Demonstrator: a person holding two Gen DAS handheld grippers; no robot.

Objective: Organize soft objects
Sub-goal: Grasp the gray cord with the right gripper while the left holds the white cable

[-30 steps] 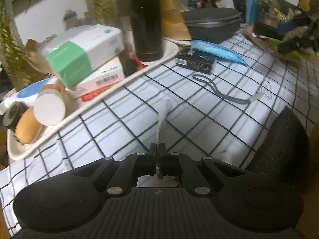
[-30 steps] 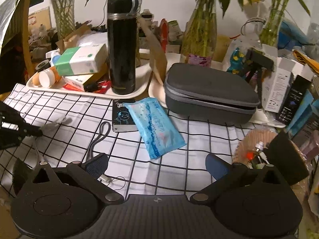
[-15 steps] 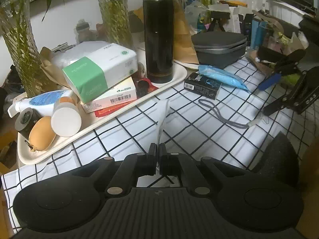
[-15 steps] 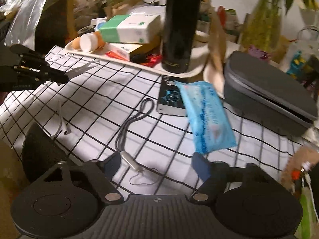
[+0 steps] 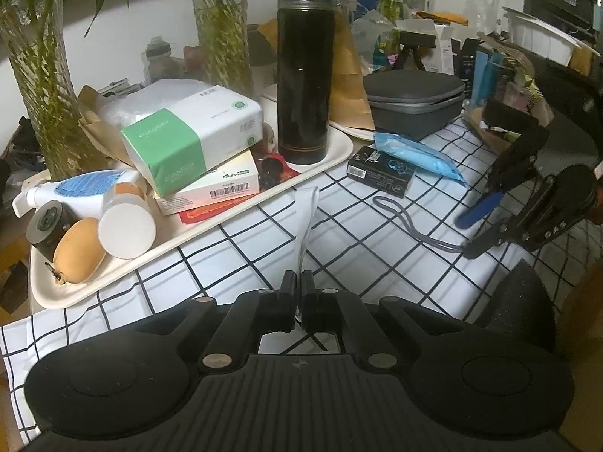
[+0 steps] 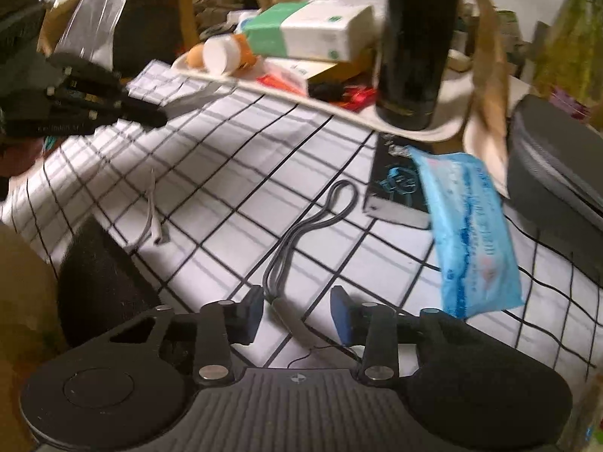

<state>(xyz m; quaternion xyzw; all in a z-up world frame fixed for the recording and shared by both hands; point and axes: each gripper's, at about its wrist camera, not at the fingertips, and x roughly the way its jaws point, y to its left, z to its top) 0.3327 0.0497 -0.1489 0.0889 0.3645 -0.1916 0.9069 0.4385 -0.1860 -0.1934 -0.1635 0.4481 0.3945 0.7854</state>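
My left gripper (image 5: 297, 282) is shut on a thin white strap (image 5: 306, 218) that sticks up and forward from the jaws, above the checked cloth (image 5: 245, 248). My right gripper (image 6: 297, 310) is open, its blue pads either side of the grey end of a grey looped cord (image 6: 301, 233) lying on the cloth. The cord also shows in the left wrist view (image 5: 410, 222), with the right gripper (image 5: 475, 229) at its near end. A blue soft wipes pack (image 6: 471, 233) lies partly on a black box (image 6: 395, 188).
A cream tray (image 5: 324, 165) holds a black flask (image 5: 305, 64), a green-and-white tissue pack (image 5: 188, 135), boxes and bottles. A grey zip case (image 5: 414, 101) stands behind the wipes. A white cable (image 6: 152, 218) lies on the cloth at left. Plant vases stand behind.
My right gripper has come down and forward over the cloth and now straddles the grey cord's end. My left gripper has lifted and levelled, still shut on the white strap.
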